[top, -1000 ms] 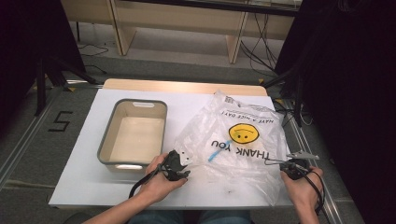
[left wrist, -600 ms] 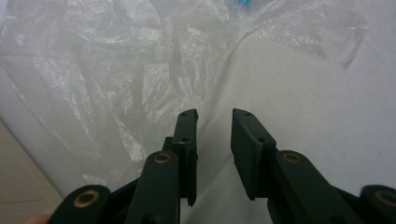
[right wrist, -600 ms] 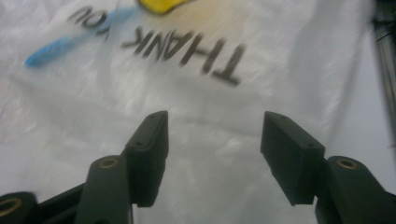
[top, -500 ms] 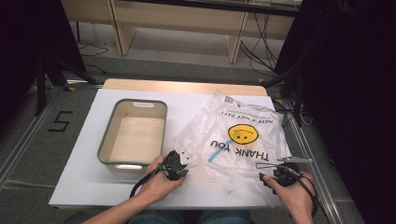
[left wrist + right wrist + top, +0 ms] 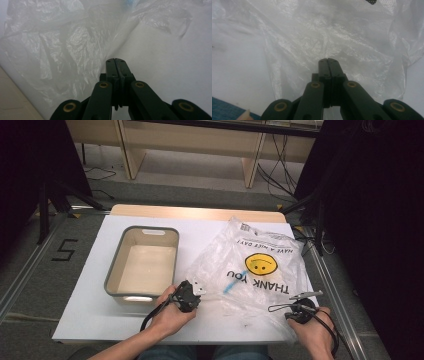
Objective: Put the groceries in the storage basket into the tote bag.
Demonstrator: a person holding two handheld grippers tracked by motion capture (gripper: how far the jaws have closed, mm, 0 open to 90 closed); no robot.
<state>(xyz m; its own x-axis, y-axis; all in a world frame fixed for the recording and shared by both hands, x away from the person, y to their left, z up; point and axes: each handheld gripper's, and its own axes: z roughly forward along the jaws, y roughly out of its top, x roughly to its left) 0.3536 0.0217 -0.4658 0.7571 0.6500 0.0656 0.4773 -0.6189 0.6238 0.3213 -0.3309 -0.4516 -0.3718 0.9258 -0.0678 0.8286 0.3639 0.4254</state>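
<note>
Clear crinkled plastic makes up the bag (image 5: 252, 270), which lies spread flat on the right half of the white worktop (image 5: 90, 315), its near edge reaching almost to the front rim. It is printed with a yellow smiley face (image 5: 261, 264) and the words "THANK YOU" and "HAVE A NICE DAY", all upside down from the person's side. A small blue mark (image 5: 229, 287) shows through the film near the bag's left part.

The left gripper (image 5: 192, 295) sits at the bag's near left edge, held in the person's left hand (image 5: 170, 312). In the left gripper view its jaws are pressed together, tips meeting, with the wrinkled film (image 5: 62, 50) spread ahead and to the left of them and bare worktop to the right; whether a fold of film is pinched between them cannot be told.

The right gripper (image 5: 300, 307) rests at the bag's near right corner, held in the right hand (image 5: 312, 332), a black cable looping beside it. In the right gripper view its jaws are likewise clenched tip to tip, and the film (image 5: 332, 37) lies directly ahead and around them; whether they are nipping the plastic cannot be made out.

Just left of the bag stands a grey-rimmed tub (image 5: 116, 270) with a pale inside, its near right corner close to the left gripper.
</note>
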